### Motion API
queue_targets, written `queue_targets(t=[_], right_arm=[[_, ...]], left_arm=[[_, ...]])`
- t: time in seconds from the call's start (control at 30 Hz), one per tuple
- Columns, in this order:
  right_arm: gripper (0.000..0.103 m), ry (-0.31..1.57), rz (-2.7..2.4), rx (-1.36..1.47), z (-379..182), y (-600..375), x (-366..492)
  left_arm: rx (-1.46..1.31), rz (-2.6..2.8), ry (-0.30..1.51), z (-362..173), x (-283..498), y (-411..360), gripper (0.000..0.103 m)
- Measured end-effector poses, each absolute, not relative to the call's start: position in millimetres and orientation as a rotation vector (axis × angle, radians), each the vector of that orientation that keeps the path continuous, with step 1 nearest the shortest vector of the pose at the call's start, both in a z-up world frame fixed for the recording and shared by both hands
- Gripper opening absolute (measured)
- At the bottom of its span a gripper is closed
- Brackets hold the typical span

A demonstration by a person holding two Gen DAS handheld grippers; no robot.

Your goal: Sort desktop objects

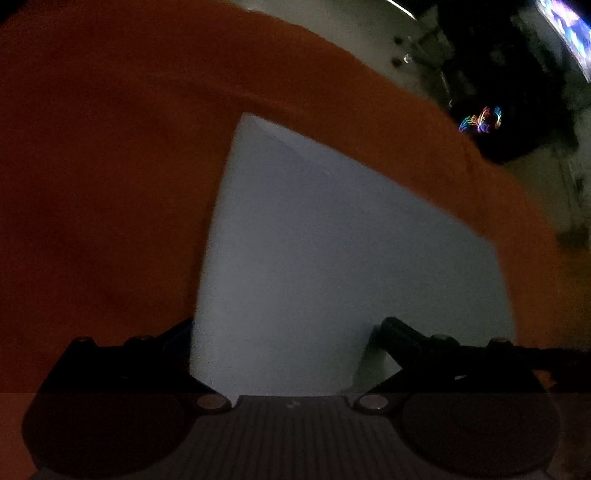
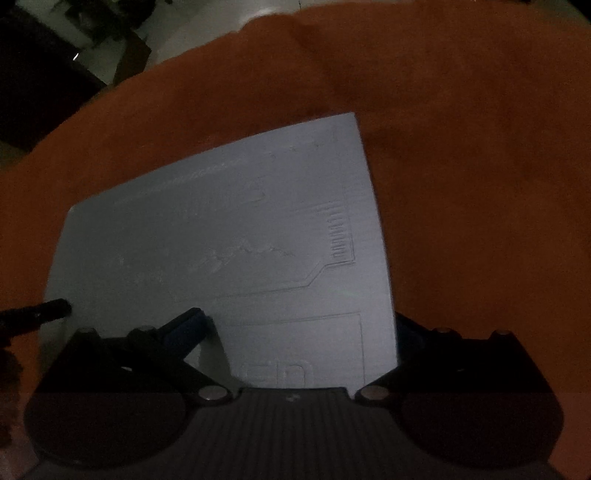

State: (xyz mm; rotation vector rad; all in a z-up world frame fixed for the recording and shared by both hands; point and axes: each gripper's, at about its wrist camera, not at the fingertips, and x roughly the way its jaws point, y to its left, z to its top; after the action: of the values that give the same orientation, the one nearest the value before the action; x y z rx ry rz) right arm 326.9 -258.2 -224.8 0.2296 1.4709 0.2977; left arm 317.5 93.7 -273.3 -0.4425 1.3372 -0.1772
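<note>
A pale flat board [image 1: 332, 240] with faint embossed lines [image 2: 221, 221] lies on an orange cloth [image 1: 92, 166]. My left gripper [image 1: 288, 326] stands wide open over the board's near end, one finger at the board's left edge and the other above its surface. My right gripper [image 2: 299, 319] is spread just as wide over the board's near right corner. Its right finger sits just outside the right edge and its left finger lies over the board. No pad visibly presses on the board. A finger [image 2: 48, 310] of the left gripper shows at the board's left side in the right wrist view.
The orange cloth [image 2: 480, 147] covers the surface on all sides of the board. Beyond its far edge are a pale floor and dark furniture [image 1: 498, 74], a small multicoloured glow [image 1: 482, 120] and a lit screen [image 1: 569, 29]. The scene is very dim.
</note>
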Motion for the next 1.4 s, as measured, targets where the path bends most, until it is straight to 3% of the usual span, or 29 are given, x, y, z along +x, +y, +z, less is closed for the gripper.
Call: queue_targets(t=[0.2,0.8,1.4], right_arm=[[0.103,1.401,0.27,0.195,-209,-255,312],[0.103,1.325,0.298,0.176,-171,-268,275],[0.103,1.245,0.323,0.17,-122,-278,157]], left_arm=[[-0.394,-0.132,1.291,-265,310,80,0.103],[-0.294,-0.148,1.206,-177,269,70,0.103],[-0.234,-0.16,1.1,-104,122,63,0.103]])
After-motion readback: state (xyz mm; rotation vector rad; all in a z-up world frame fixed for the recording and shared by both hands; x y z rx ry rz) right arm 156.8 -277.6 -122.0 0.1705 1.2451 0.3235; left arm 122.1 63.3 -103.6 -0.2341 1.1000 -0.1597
